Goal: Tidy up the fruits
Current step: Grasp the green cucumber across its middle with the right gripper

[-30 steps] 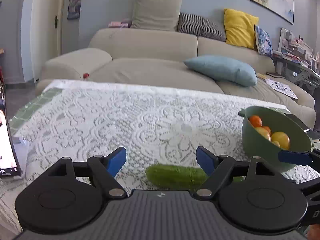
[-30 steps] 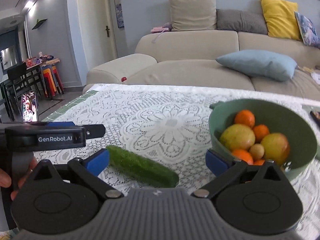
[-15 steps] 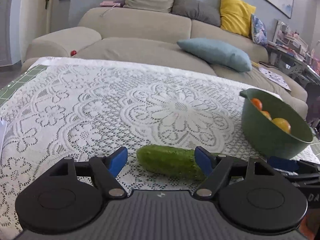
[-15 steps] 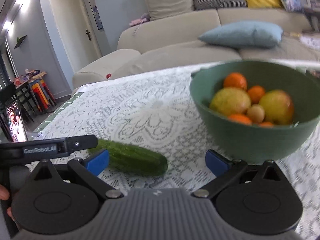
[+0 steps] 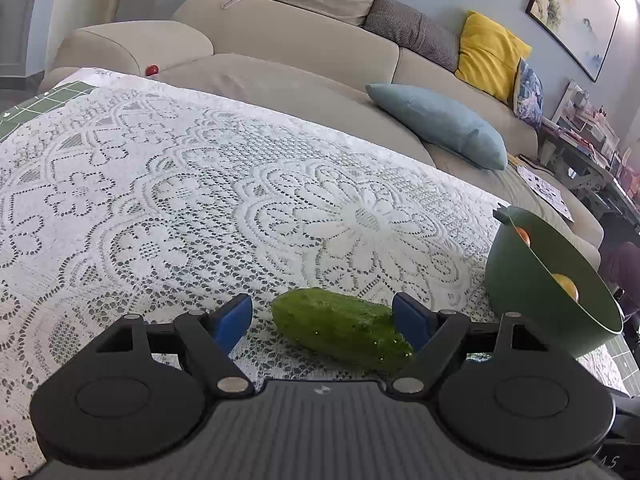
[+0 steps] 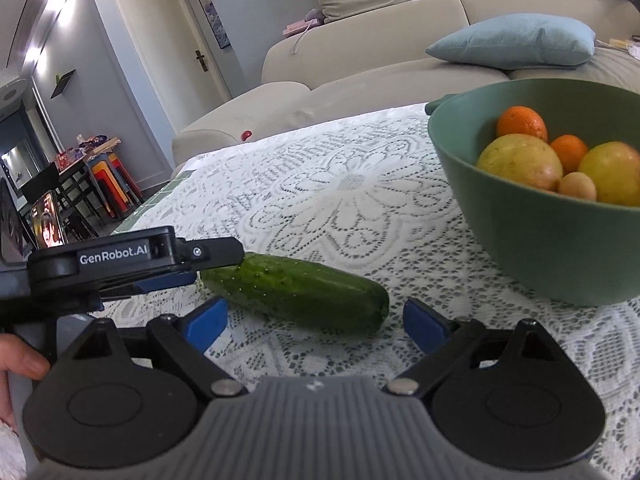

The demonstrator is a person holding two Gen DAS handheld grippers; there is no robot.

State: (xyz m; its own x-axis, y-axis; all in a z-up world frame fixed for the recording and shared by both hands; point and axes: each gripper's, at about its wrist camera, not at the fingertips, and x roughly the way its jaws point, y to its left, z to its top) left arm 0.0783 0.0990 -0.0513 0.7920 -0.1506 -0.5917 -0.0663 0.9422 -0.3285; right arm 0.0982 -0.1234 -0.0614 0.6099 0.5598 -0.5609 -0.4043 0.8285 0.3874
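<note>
A green cucumber [image 5: 340,326] lies on the lace tablecloth [image 5: 240,200]. My left gripper [image 5: 322,320] is open, its blue pads either side of the cucumber's left end, not closed on it. In the right wrist view the cucumber [image 6: 296,290] lies just ahead of my open right gripper [image 6: 316,324], and the left gripper [image 6: 132,264] reaches its far end from the left. A green bowl [image 6: 540,248] holds oranges [image 6: 522,122] and yellow fruits [image 6: 518,160]; it also shows in the left wrist view [image 5: 536,288] at the right.
A beige sofa [image 5: 280,40] with a blue cushion [image 5: 440,124] and a yellow cushion [image 5: 490,50] stands behind the table. A small red ball [image 5: 152,69] sits on the sofa. A phone [image 6: 48,224] stands at the far left.
Both grippers have moved forward and down toward the cucumber. The left pads now flank its end. The bowl looms closer in the right wrist view.
</note>
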